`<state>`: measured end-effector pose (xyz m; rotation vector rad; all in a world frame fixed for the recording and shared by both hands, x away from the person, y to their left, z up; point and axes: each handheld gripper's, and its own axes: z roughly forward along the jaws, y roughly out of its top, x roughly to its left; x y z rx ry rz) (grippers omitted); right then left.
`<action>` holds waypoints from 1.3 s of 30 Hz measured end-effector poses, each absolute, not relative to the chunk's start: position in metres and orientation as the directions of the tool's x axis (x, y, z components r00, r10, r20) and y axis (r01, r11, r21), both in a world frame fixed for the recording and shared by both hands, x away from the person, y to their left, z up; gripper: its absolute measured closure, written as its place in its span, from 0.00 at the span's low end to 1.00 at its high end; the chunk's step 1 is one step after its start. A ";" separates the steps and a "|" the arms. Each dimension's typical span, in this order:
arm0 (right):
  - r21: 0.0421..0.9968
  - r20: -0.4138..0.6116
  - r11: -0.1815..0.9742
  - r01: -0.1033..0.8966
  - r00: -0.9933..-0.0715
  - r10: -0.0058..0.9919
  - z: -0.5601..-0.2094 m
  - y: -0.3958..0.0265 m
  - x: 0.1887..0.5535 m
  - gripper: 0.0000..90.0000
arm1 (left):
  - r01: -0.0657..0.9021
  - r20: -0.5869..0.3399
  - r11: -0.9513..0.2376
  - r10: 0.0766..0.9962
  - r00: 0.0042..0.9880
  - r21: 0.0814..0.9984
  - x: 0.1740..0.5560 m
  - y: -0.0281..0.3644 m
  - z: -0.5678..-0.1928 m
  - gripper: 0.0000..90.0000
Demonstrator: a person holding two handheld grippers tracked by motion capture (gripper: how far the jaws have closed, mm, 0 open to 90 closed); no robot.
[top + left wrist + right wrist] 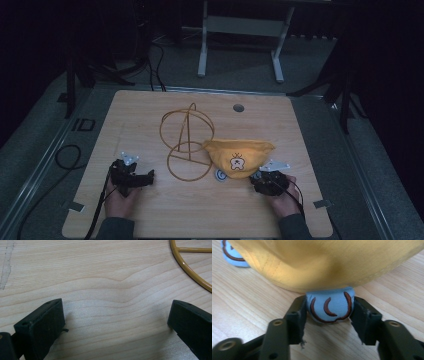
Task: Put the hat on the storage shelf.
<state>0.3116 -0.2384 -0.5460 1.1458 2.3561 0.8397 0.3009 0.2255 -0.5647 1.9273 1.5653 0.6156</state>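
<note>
Yellow cloth, a small hat with a little cartoon figure stitched on its front, lies on the pale wooden worktop just right of centre. Two light blue ear-shaped flaps with brown curved stitching stick out from under its near edge. The right gripper sits at the hat's near right edge, and in the right gripper view its jaws press against both sides of one blue flap, which fills the gap between them. The second blue flap shows at that view's upper left corner, well apart from the jaws.

Touching the hat's left side stands a stand of yellow wire, made of rings and a thin upright rod, with its lower ring flat on the wood.

The left gripper rests on the worktop to the left of the wire stand, held in the person's left hand. Its jaws stand wide apart with only bare wood between them, and a curve of the wire ring shows beyond them.
</note>
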 end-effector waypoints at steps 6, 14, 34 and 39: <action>0.660 -0.088 0.490 0.570 -0.589 0.803 -0.545 -0.238 0.310 0.63 | 0.713 -0.005 -0.148 0.978 0.207 0.685 0.301 0.225 -0.565 0.01; 0.684 -0.082 0.478 0.551 -0.594 0.800 -0.538 -0.241 0.308 0.65 | 0.713 -0.003 -0.149 0.978 0.208 0.685 0.301 0.226 -0.565 0.01; 0.751 -0.104 0.467 0.467 -0.614 0.782 -0.486 -0.244 0.317 0.69 | 0.713 -0.004 -0.148 0.978 0.207 0.685 0.301 0.226 -0.565 0.01; 0.762 -0.108 0.463 0.452 -0.617 0.780 -0.471 -0.245 0.323 0.70 | 0.711 -0.008 -0.143 0.979 0.205 0.688 0.301 0.225 -0.565 0.01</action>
